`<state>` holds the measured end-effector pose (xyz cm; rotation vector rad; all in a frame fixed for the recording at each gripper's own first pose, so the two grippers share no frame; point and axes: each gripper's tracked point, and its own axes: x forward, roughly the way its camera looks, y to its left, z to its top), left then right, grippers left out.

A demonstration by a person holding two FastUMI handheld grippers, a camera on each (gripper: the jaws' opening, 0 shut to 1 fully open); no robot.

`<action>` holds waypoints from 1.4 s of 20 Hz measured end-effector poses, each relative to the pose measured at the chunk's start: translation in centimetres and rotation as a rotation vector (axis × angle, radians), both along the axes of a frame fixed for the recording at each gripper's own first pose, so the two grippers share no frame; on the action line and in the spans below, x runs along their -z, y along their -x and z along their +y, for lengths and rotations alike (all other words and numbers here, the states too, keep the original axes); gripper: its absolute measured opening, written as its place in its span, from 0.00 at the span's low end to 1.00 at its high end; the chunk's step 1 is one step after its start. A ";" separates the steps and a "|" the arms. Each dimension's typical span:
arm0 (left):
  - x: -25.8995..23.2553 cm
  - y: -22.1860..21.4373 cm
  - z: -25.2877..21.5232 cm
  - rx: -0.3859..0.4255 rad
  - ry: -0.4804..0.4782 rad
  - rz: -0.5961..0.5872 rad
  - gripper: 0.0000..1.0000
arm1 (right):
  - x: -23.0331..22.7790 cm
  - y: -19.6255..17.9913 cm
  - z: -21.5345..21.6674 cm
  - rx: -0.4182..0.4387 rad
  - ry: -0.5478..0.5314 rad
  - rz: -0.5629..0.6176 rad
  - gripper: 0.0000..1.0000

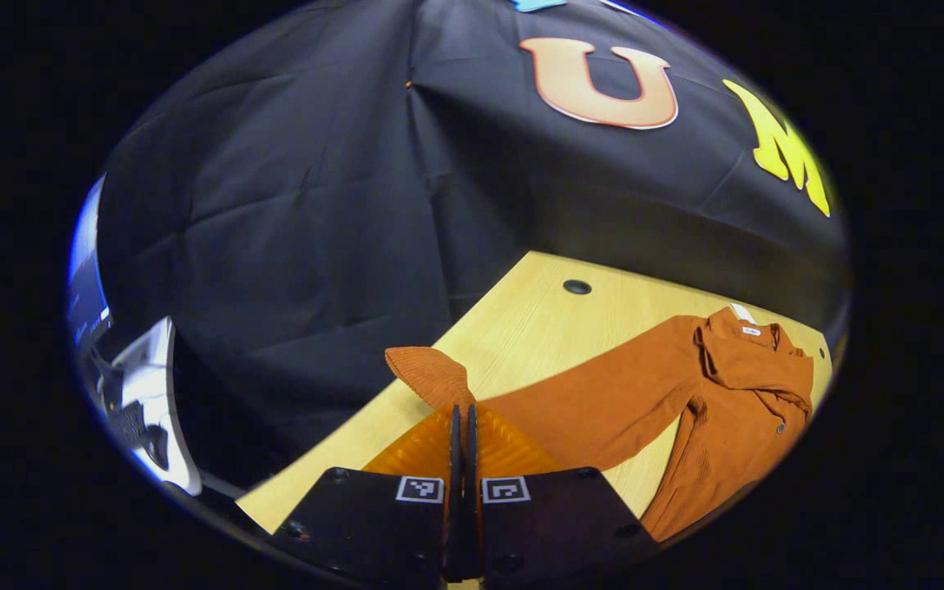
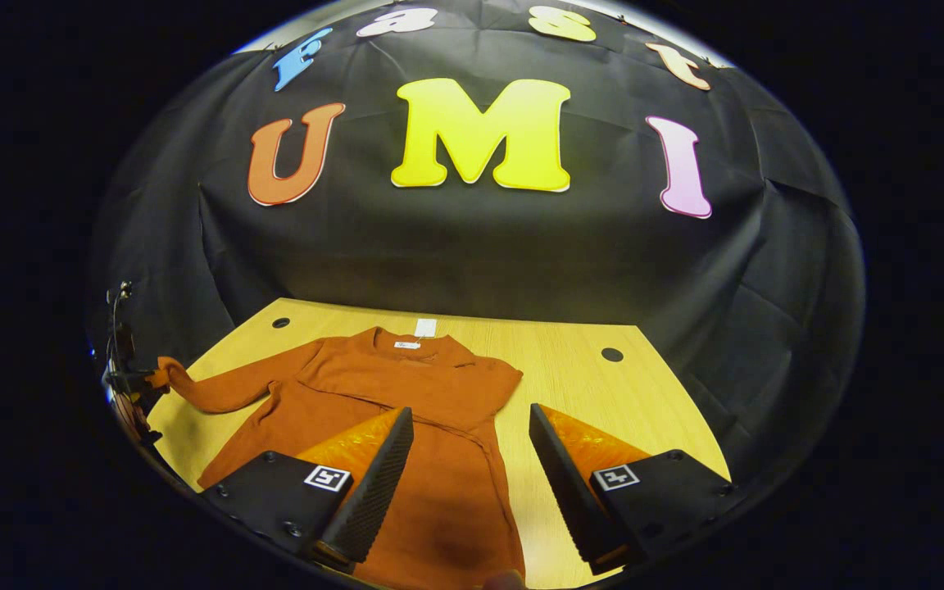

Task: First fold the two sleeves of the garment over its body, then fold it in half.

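Found the garment point(image 2: 439, 377), a rust-orange knit top, spread flat on the desk point(image 2: 652, 410) with its neckline point(image 2: 406, 340) toward the back edge and its hem toward the front edge. Noted one outstretched sleeve point(image 2: 226, 392) running off toward the desk's left edge, and its cuff point(image 1: 427, 373) raised clear of the wood just beyond the fingertips of the left gripper point(image 1: 462, 414). Read that gripper as pinched closed, both fingers together on the sleeve just behind the cuff. Saw the right gripper point(image 2: 470, 412) spread wide and holding nothing, poised above the lower body of the garment, apart from the cloth. Judged the other sleeve point(image 2: 431, 414) already laid across the chest, going by the diagonal ridge there, though could not be certain of it. Took the fabric for light, soft and limp, ribbed enough to resist sliding between the fingers yet sure to sag and trail wherever unsupported. Thought the hold near the cuff a sound one for carrying the sleeve over the body, provided it was lifted high enough not to drag the shoulder along. Reckoned the later halving best done by taking the hem at its two corners, one gripper on each, and bringing them up to the shoulders.
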<state>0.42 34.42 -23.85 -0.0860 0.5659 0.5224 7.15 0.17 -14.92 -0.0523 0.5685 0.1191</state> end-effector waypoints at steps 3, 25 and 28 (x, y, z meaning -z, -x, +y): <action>-4.4 -4.0 -1.0 0.071 -0.034 -0.049 0.03 | -0.4 0.0 -0.9 0.032 -0.033 -0.017 0.92; -17.6 -24.6 -34.1 0.730 -0.132 -0.180 0.03 | -2.5 6.5 -16.9 0.360 -0.071 -0.077 0.91; -14.2 -25.0 -40.3 0.808 -0.125 -0.126 0.03 | -2.3 8.1 -19.8 0.415 -0.043 -0.058 0.92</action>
